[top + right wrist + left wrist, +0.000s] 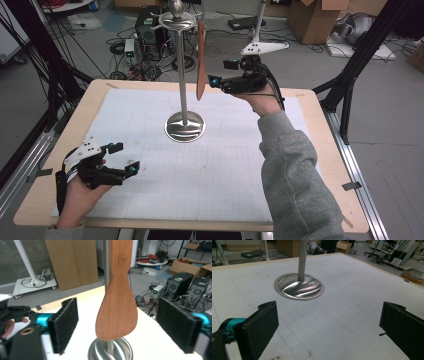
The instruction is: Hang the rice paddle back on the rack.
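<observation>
A wooden spatula (201, 65) hangs blade-down from a hook at the top of a metal stand (181, 65) whose round base (185, 126) rests on the white mat. My right gripper (218, 73) is raised beside the blade, open, a little to its right. In the right gripper view the spatula blade (117, 310) hangs between the two spread pads (65, 323), touching neither. My left gripper (125, 157) rests low near the table's front left, open and empty. In the left gripper view the stand base (299, 286) lies ahead, beyond the open gripper (328, 322).
The white gridded mat (225, 165) covers a wooden tabletop (330, 165). Behind the table the floor holds computer towers (147, 30), cables, a cardboard box (312, 20) and a white tripod foot (264, 47). Black frame legs (360, 60) stand at the right.
</observation>
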Motion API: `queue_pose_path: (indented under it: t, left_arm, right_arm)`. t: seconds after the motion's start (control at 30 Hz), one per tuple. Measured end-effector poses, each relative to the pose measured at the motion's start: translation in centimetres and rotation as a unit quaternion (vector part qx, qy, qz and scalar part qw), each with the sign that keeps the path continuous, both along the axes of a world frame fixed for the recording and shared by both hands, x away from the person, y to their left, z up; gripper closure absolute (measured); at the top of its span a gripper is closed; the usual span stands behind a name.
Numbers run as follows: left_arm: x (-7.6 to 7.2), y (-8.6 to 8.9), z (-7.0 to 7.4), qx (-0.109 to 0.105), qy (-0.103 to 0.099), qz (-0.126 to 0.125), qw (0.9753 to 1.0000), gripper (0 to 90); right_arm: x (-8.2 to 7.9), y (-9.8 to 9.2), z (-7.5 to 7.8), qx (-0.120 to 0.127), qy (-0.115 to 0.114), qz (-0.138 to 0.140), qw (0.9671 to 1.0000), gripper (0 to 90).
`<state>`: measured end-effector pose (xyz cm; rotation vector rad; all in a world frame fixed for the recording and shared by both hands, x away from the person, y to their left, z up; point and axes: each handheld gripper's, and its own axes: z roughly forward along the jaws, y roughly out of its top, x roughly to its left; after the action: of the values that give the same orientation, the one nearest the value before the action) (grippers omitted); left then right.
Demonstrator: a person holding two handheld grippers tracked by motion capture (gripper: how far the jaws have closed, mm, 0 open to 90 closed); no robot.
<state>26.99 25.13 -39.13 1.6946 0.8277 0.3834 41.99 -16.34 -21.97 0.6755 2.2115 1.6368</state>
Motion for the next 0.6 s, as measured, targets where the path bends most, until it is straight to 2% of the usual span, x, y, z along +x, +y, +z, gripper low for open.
queue_pose_path:
  t: [0.3,0.6]
  left_arm:
    - [0.2,0.0,0.4,-0.008,-0.007,0.003,0.9999,2.7]
    - [0.8,-0.2,0.5,-0.014,-0.008,0.0,0.9999,2.7]
  right_arm:
    - [-1.6,-1.7,-1.9,0.01,0.001,0.001,0.9999,14.3]
    - [-3.0,-3.6,-3.7,0.006,0.004,-0.009,0.9999,14.1]
